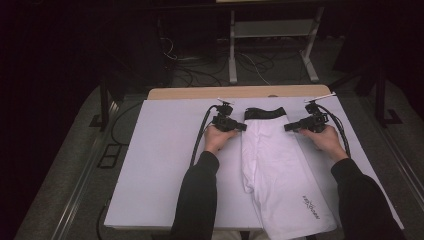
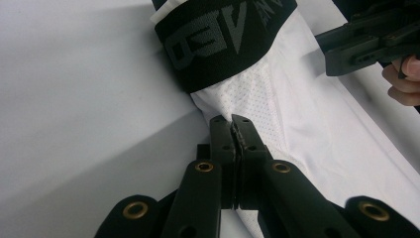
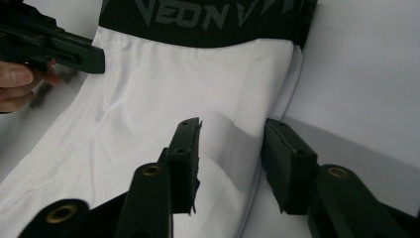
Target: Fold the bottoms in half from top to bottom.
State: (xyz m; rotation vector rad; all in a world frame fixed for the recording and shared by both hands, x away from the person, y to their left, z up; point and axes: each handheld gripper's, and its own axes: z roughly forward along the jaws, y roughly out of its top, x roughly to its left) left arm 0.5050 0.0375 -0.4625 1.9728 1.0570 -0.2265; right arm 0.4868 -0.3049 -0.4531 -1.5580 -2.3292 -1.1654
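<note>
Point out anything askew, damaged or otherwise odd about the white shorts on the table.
The white shorts with the black waistband lie slanted on the pale table cover, and the lower leg end hangs past the near edge. The pad edges on the left tool look frayed. Nothing looks torn or spilled.

A lab or recording studio, dim and bare. The surface [image 1: 165,165] is a wooden board under a plain white sheet. Beyond the hand-held grippers, loose cables [image 1: 200,70] sprawl over a grey carpeted floor [image 1: 65,165] around a metal stand [image 1: 270,45]. To either side, dark frame legs [image 1: 104,102] and floor rails [image 1: 80,190].
</note>
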